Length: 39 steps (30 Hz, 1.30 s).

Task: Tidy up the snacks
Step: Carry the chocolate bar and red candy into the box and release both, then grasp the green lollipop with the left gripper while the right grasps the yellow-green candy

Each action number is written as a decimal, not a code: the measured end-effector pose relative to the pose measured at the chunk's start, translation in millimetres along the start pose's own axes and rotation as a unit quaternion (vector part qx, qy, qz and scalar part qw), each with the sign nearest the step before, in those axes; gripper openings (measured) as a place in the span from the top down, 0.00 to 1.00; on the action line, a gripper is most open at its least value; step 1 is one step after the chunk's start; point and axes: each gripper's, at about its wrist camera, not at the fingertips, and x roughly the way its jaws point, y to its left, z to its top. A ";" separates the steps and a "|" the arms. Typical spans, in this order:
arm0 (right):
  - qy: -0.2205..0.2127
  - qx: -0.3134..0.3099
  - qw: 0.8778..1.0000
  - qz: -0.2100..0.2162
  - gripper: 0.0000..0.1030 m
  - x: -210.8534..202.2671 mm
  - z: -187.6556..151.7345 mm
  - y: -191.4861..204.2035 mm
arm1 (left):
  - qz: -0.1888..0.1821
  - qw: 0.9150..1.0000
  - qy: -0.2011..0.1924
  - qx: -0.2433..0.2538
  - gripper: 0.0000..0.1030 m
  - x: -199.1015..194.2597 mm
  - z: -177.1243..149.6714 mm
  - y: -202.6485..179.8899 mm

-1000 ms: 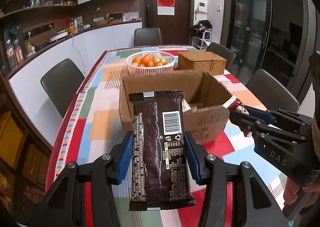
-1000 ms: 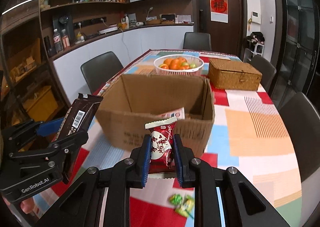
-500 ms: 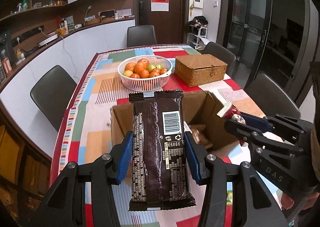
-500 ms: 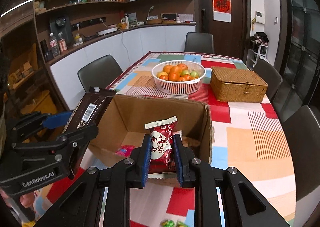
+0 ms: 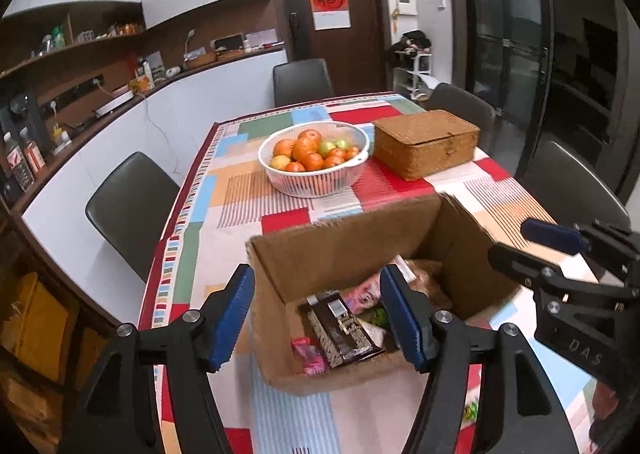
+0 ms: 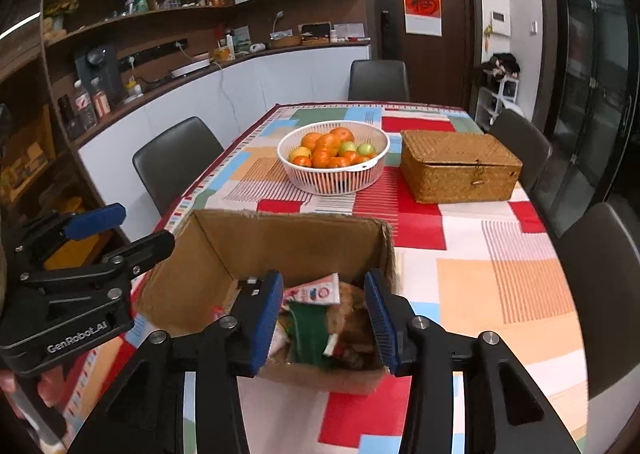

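Observation:
An open cardboard box (image 5: 352, 250) stands on the patchwork tablecloth; it also shows in the right wrist view (image 6: 280, 242). Inside lie a dark brown chocolate bar (image 5: 340, 330), pink packets (image 5: 310, 354) and other snack packs (image 6: 316, 294). My left gripper (image 5: 320, 314) is open and empty, hovering above the box. My right gripper (image 6: 324, 314) is open and empty above the box too. The right gripper shows at the right of the left wrist view (image 5: 560, 254), and the left gripper at the left of the right wrist view (image 6: 100, 242).
A white basket of oranges (image 5: 314, 158) and a woven lidded box (image 5: 426, 142) stand beyond the cardboard box. Small green candies (image 5: 472, 410) lie on the cloth near the front. Dark chairs (image 5: 128, 206) surround the table. Counter and shelves run along the left wall.
Both grippers moved forward over the box and opened. The chocolate bar left my left gripper and the red snack pack left my right gripper; both now lie in the box.

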 end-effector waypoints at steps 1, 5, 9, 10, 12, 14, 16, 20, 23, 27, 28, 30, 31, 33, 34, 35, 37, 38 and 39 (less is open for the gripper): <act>-0.002 -0.004 1.000 -0.002 0.58 -3.8 -3.4 0.3 | -0.006 1.000 -0.004 0.004 0.37 -4.9 -6.5 -2.9; -0.018 -0.022 1.000 -0.013 0.58 -28.4 -26.8 5.0 | -0.030 0.999 -0.011 0.014 0.38 -19.5 -27.0 -13.8; -0.027 -0.031 0.999 -0.022 0.58 -49.3 -49.4 4.6 | -0.055 0.998 -0.017 0.027 0.38 -33.7 -49.8 -28.6; -0.030 -0.028 0.999 -0.021 0.58 -53.7 -54.8 3.8 | -0.064 0.997 -0.015 0.030 0.38 -36.0 -54.0 -32.3; -0.031 -0.025 0.999 -0.019 0.58 -62.5 -68.0 2.1 | -0.074 0.996 -0.013 0.036 0.38 -40.9 -63.0 -40.7; -0.029 -0.021 0.999 -0.020 0.58 -68.2 -80.4 0.1 | -0.085 0.995 -0.014 0.045 0.38 -45.6 -72.8 -48.0; -0.023 -0.016 0.999 -0.018 0.58 -72.2 -93.5 -2.7 | -0.093 0.994 -0.014 0.057 0.38 -49.1 -83.1 -56.7; -0.004 -0.003 1.000 -0.014 0.58 -74.9 -120.2 -9.9 | -0.112 0.991 0.002 0.069 0.38 -45.3 -100.2 -71.1; 0.014 0.012 1.000 -0.014 0.58 -72.9 -140.9 -17.4 | -0.126 0.989 0.022 0.077 0.38 -36.3 -115.3 -80.5; 0.046 0.024 0.999 -0.015 0.58 -65.3 -167.2 -24.2 | -0.141 0.985 0.048 0.088 0.38 -21.0 -135.1 -91.9; 0.058 0.025 0.998 -0.014 0.58 -62.0 -174.8 -25.9 | -0.144 0.984 0.055 0.091 0.38 -16.1 -138.5 -95.3; 0.073 0.026 0.997 -0.014 0.58 -57.2 -187.3 -25.8 | -0.152 0.981 0.069 0.098 0.38 -7.4 -149.1 -101.4; 0.081 0.027 0.996 -0.014 0.58 -54.3 -192.3 -27.1 | -0.156 0.980 0.075 0.102 0.38 -3.3 -153.4 -104.0; 0.096 0.033 0.995 -0.012 0.58 -47.4 -202.0 -29.7 | -0.164 0.976 0.089 0.111 0.38 6.9 -160.0 -109.8; 0.101 0.034 0.994 -0.012 0.58 -44.5 -205.5 -31.1 | -0.167 0.975 0.093 0.113 0.38 10.7 -162.4 -111.1; 0.106 0.038 0.994 -0.014 0.58 -39.8 -209.4 -33.1 | -0.169 0.974 0.098 0.115 0.38 15.2 -163.8 -112.9; 0.114 0.046 0.992 -0.011 0.58 -34.5 -213.9 -36.7 | -0.172 0.972 0.105 0.119 0.39 23.5 -164.5 -116.6; 0.120 0.053 0.991 -0.009 0.58 -30.7 -216.2 -39.6 | -0.176 0.971 0.109 0.121 0.40 28.9 -164.6 -119.4; 0.123 0.058 0.991 -0.007 0.58 -28.9 -217.1 -41.1 | -0.178 0.970 0.111 0.122 0.41 33.0 -164.6 -121.6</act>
